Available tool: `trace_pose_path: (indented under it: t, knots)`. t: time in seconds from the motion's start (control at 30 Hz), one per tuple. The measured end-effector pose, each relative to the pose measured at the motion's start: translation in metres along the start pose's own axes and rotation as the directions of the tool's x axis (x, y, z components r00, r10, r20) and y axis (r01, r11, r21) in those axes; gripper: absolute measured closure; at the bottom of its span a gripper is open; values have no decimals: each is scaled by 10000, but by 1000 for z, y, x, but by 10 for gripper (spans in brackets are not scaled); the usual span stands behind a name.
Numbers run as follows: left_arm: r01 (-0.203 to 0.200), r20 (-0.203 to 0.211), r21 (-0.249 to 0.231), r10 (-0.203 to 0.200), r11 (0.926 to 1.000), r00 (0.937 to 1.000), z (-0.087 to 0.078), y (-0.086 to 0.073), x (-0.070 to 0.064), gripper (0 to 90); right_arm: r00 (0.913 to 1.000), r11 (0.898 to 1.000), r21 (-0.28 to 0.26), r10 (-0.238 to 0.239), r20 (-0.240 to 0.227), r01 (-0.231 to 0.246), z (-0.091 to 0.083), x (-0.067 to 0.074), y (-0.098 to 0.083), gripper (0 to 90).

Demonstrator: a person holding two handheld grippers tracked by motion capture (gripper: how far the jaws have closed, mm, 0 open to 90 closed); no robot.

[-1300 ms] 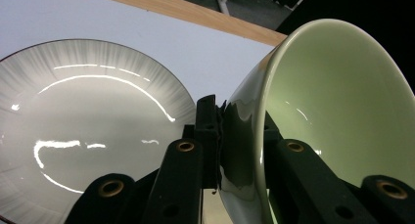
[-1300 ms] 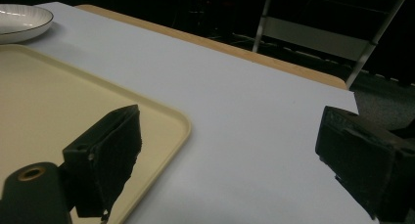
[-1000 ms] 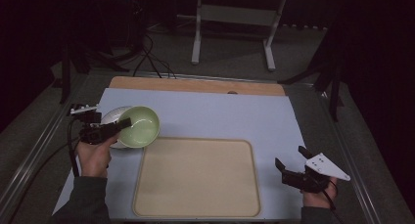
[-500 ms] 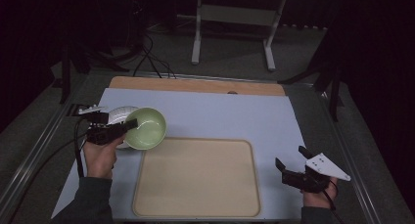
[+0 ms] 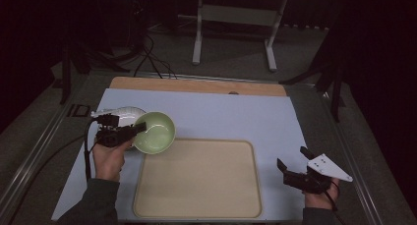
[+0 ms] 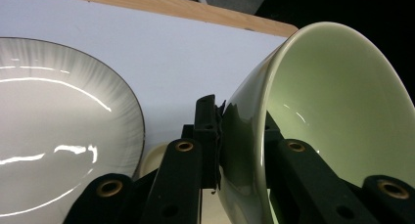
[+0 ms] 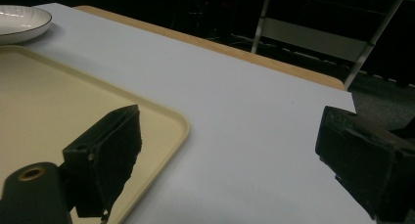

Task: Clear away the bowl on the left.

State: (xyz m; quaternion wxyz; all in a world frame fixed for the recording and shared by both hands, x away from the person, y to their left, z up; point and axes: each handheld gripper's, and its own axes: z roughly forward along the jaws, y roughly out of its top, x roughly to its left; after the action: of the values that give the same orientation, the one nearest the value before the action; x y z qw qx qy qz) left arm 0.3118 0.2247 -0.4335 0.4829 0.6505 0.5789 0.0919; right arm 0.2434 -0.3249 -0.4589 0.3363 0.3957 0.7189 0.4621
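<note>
A pale green bowl (image 5: 155, 132) hangs above the table's left side, tilted, over the upper left corner of the cream tray (image 5: 206, 185). My left gripper (image 5: 133, 130) is shut on the green bowl's rim; in the left gripper view the bowl (image 6: 333, 116) wall sits pinched between the two black jaws. A white plate (image 5: 123, 113) with a dark rim lies on the table just behind the gripper, and the plate (image 6: 58, 126) lies at the left of that view. My right gripper (image 5: 291, 162) rests at the lower right with its jaws wide apart and nothing between them.
The table has a light blue mat (image 5: 221, 112) and a wooden strip (image 5: 196, 85) along its far edge. A metal stand (image 5: 236, 18) and cables lie on the floor beyond. In the right gripper view the tray (image 7: 49, 97) corner and plate (image 7: 22, 18) are at left.
My left gripper has carried the green bowl to the right and nearer, from beside the white plate to over the tray's corner. The right gripper has stayed in place.
</note>
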Motion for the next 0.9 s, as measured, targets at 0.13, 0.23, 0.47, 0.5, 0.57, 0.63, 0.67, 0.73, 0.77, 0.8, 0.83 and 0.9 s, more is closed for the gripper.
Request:
trace_pose_path:
  t: [0.13, 0.23, 0.47, 0.5, 0.57, 0.63, 0.67, 0.73, 0.77, 0.8, 0.83, 0.9]
  knots:
    - [-94, 20, 65, 93, 9999, 10000, 3, -1, -3, 800, 10000, 10000, -4, 2, -2, -2, 0, 0, 0, 95]
    - [-139, 52, 80, 138, 9999, 9999, 5, -2, -5, 799, 10000, 10000, -8, -2, 0, 2, 0, 0, 0, 95]
    - [-219, 134, 148, 217, 9996, 9997, 10, -5, -10, 799, 10000, 10000, 0, -2, 5, 2, 0, 0, 0, 95]
    - [-241, 154, 155, 239, 9996, 9996, 11, -5, -11, 798, 10000, 10000, -6, -5, 2, 5, 0, 0, 0, 95]
    - [-282, 175, 173, 279, 9995, 9995, 12, -6, -12, 798, 10000, 10000, -5, -7, 3, 7, 0, 0, 0, 95]
    - [-354, 163, 206, 351, 9992, 9993, 14, -7, -13, 798, 10000, 10000, 0, -6, 2, 6, 0, 0, 0, 95]
    - [-354, 163, 206, 351, 9992, 9993, 14, -7, -13, 798, 10000, 10000, 0, -6, 2, 6, 0, 0, 0, 95]
    - [-422, 125, 260, 419, 9988, 9990, 16, -8, -14, 797, 10000, 10000, -5, -13, 6, 13, 0, 0, 0, 95]
    - [-459, 109, 305, 456, 9985, 9989, 17, -8, -15, 797, 10000, 10000, -1, -6, 5, 6, 0, 0, 0, 95]
    - [-485, 122, 347, 481, 9982, 9988, 19, -9, -16, 797, 10000, 10000, -8, -10, 9, 10, 0, 0, 0, 95]
    - [-520, 120, 385, 516, 9979, 9986, 20, -10, -17, 796, 10000, 10000, -3, -12, 7, 12, 0, 0, 0, 95]
    - [-538, 156, 417, 532, 9977, 9985, 21, -10, -18, 796, 10000, 10000, -4, -13, 8, 13, 0, 0, 0, 95]
